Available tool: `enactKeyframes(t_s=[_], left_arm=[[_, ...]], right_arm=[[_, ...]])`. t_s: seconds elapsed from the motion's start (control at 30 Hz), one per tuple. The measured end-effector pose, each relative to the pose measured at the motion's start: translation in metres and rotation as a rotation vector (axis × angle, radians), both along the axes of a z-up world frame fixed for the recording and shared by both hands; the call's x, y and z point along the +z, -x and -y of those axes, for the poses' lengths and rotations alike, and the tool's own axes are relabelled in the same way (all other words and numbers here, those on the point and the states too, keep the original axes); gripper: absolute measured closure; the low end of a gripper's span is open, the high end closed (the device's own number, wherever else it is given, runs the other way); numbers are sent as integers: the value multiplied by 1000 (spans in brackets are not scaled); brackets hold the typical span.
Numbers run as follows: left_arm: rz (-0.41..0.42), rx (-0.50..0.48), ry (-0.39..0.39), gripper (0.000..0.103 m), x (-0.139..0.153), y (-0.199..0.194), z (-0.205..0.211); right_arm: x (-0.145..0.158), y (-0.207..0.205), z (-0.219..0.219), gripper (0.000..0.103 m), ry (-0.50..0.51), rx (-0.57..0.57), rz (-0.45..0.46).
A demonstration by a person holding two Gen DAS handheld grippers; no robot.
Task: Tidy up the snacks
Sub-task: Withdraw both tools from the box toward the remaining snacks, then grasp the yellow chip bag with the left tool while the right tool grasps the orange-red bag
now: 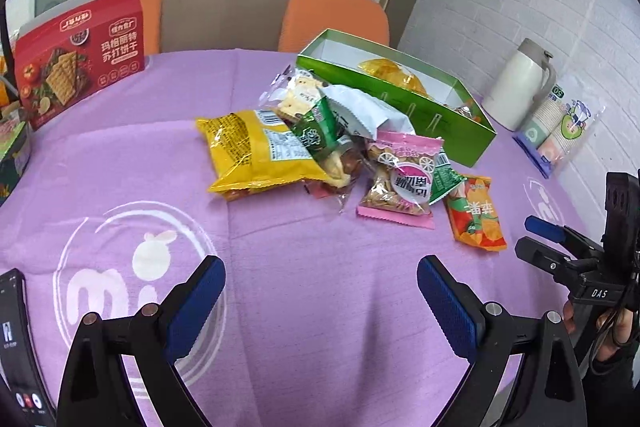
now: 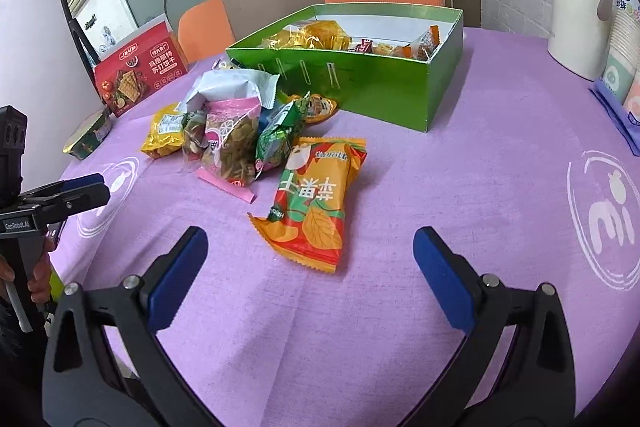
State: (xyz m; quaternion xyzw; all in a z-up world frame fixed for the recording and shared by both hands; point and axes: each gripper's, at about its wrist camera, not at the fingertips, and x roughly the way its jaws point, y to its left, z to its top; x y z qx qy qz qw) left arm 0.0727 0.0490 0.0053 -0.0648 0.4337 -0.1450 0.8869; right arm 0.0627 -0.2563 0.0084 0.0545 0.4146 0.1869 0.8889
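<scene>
- Left claw (image 1: 320, 291): nearest in its own view, fingers spread wide, nothing between them, low over a bare stretch of the worktop.
- Right claw (image 2: 310, 267): likewise spread and empty; an orange tomato-print packet (image 2: 316, 203) lies just ahead of it, between the lines of its fingers but untouched.
- Phone (image 1: 18, 347): at the near left edge, screen lit.
- Worktop (image 2: 460, 187): round, under a purple cloth printed with white logos.
- Loose snack heap, mid-worktop: the orange packet lies a little apart at the near right side; then a pink-edged clear packet (image 1: 400, 183), a green packet (image 2: 276, 135), a large yellow bag (image 1: 256, 151), a white foil packet (image 1: 364, 111) and a clear biscuit packet (image 1: 296, 95), overlapping one another. One more small orange item lies against the box's front wall.
- Green box (image 2: 380, 87): open-topped, just behind the heap; it already holds several yellow and orange wrapped pieces, with room left.
- Progress, as judged: a first share appears stowed; about seven packets remain outside, so most of the work is ahead. The orange packet looks the handiest next pick for the right claw.
- Far items: red cracker box (image 1: 76, 63) standing at the left, white thermal jug (image 1: 516, 87) and a sleeve of paper cups (image 1: 560, 123) at the right, orange chairs beyond.
</scene>
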Motion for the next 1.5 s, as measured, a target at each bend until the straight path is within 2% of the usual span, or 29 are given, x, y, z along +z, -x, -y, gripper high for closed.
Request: enactKeyframes(t_s=[0.43, 0.53, 0.7, 0.93, 1.07, 1.13, 1.2, 1.23, 1.27, 1.3, 1.33, 1.5], left_arm=[[16, 87, 53, 4, 4, -20, -34], [28, 117, 89, 4, 11, -35, -43], [6, 111, 163, 4, 14, -76, -45], [-106, 180, 137, 5, -20, -136, -39], [-144, 172, 120, 5, -35, -144, -35], [-135, 161, 105, 6, -38, -144, -33], [-132, 147, 92, 9, -39, -143, -32], [-125, 143, 84, 17, -39, -142, -32], [-127, 126, 93, 29, -39, -141, -32], [-129, 118, 90, 34, -38, -141, -33], [-129, 112, 75, 42, -38, -139, -33], [-129, 78, 59, 48, -32, -119, -38]], right_arm=[[-11, -17, -16, 1, -13, -4, -53], [-12, -20, -16, 1, -13, -13, -65], [-14, -22, -16, 1, -14, -26, -72], [-9, -22, -8, 1, -15, -47, -71], [-10, -25, -6, 1, -18, -58, -76], [-11, -27, -7, 1, -25, -56, -81], [-12, -28, -10, 1, -26, -48, -85], [-12, -28, -11, 1, -24, -44, -86], [-12, -28, -12, 1, -22, -39, -86], [-13, -28, -13, 1, -21, -36, -85], [-13, -28, -14, 1, -20, -35, -85], [-13, -25, -15, 1, -24, -38, -84]])
